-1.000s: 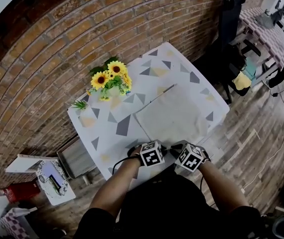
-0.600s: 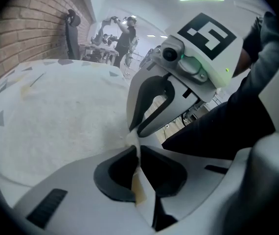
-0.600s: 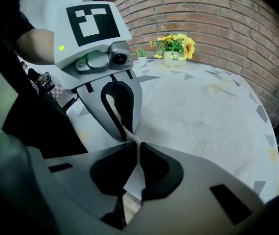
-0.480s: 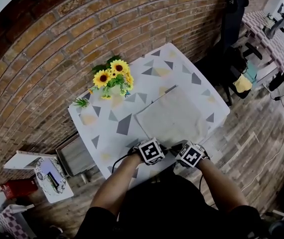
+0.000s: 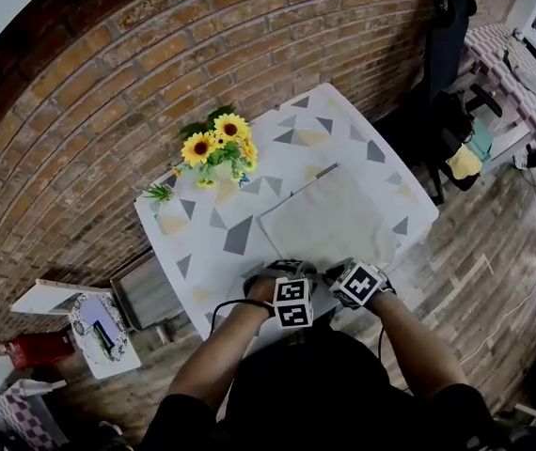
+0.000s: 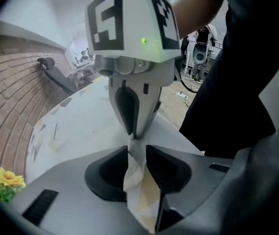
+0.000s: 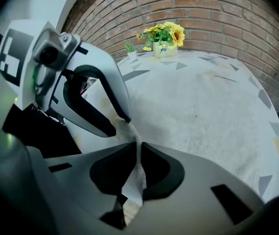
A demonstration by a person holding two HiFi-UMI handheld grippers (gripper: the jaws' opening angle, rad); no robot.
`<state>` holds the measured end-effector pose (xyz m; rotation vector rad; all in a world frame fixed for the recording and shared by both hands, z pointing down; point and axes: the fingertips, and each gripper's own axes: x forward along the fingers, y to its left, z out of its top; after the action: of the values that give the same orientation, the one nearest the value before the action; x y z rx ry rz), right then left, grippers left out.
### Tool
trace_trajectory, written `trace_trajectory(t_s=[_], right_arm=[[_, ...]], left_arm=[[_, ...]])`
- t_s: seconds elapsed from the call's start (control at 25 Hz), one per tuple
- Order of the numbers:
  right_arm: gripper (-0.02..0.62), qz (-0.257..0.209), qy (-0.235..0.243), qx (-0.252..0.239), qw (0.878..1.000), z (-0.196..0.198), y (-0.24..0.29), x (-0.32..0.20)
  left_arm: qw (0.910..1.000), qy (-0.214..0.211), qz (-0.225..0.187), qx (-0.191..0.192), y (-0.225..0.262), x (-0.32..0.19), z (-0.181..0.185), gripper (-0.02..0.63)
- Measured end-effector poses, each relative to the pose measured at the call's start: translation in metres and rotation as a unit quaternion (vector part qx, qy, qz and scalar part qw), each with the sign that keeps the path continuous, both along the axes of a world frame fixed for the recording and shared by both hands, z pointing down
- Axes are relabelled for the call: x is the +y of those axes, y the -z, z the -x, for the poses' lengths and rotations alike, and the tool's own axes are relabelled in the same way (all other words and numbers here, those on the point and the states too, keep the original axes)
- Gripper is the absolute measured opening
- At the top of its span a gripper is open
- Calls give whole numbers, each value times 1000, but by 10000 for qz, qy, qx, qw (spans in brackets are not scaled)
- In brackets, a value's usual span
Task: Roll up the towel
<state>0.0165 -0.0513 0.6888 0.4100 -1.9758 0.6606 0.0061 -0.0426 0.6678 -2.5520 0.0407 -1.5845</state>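
Quick headcount from where I'm standing: one table (image 5: 202, 252), one towel (image 5: 329, 219), one bunch of sunflowers (image 5: 216, 144), one little green plant (image 5: 158, 193). Two grippers, a left gripper (image 6: 137, 153) and a right gripper (image 7: 138, 151), with one marker cube (image 5: 293, 303) apiece, so two cubes. One person (image 5: 324, 393). One black chair (image 5: 442, 36). One brick wall (image 5: 80, 111).

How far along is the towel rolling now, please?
Done: nothing, the towel lies flat. In hand: the right gripper pinches its near edge, jaws just opened slightly; on the left gripper, jaws have just been opening, towel between them. Left: the whole roll.
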Motion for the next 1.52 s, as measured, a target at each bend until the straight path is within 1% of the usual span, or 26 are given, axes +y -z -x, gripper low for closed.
trace_trajectory(t_s=[0.04,0.12,0.28,0.36,0.44,0.52,0.64,0.76,0.84,0.96,1.04,1.12,1.16,1.2,1.32,1.44,1.52], right_arm=[[55,-34,4,-27,10000,0,1,-1],[71,-201,37,-65,9998,-2,4,-3],[75,-866,241,-78,9959,-7,18,-8],[77,-1083,444,-126,9930,-5,23,-3],[91,-1129,706,-92,9911,-1,22,7],[119,-1160,957,134,9885,0,13,14],[133,-1257,1118,450,9847,-3,0,14],[114,-1291,1111,515,9840,-4,-4,9],[95,-1311,1118,498,9838,-4,-2,5],[70,-1307,1123,418,9842,-4,1,1],[51,-1274,1128,330,9849,-3,3,0],[48,-1236,1119,256,9857,-4,6,-3],[48,-1219,1091,223,9863,-5,8,-5],[48,-1201,1045,189,9871,-6,9,-8],[49,-1172,849,129,9894,-12,10,-16],[66,-1282,788,78,9886,-14,15,-22],[86,-1395,941,-54,9857,-11,22,-20]], left_arm=[[10000,-26,2,-24,-2,1,-1,117],[9999,70,49,-59,-7,-2,-1,117],[9988,381,304,-31,-15,-11,1,110],[9979,481,437,-6,-17,-12,3,103],[9972,539,514,4,-18,-14,3,100],[9968,596,540,22,-17,-15,3,100],[9970,652,424,57,-13,-18,3,100],[9980,580,245,108,-4,-18,1,101],[9990,414,188,21,-4,-13,0,105],[9996,159,113,-202,-10,-9,-2,152],[9995,126,93,-292,-15,-10,-4,160],[9992,173,114,-342,-19,-13,-4,158],[9990,208,160,-350,-20,-13,-4,151],[9988,251,235,-345,-20,-14,-4,126],[9964,485,651,-233,-20,-14,-5,68],[9890,867,1198,-40,-17,-17,-4,50],[9842,1024,1448,0,-17,-20,-3,48]])
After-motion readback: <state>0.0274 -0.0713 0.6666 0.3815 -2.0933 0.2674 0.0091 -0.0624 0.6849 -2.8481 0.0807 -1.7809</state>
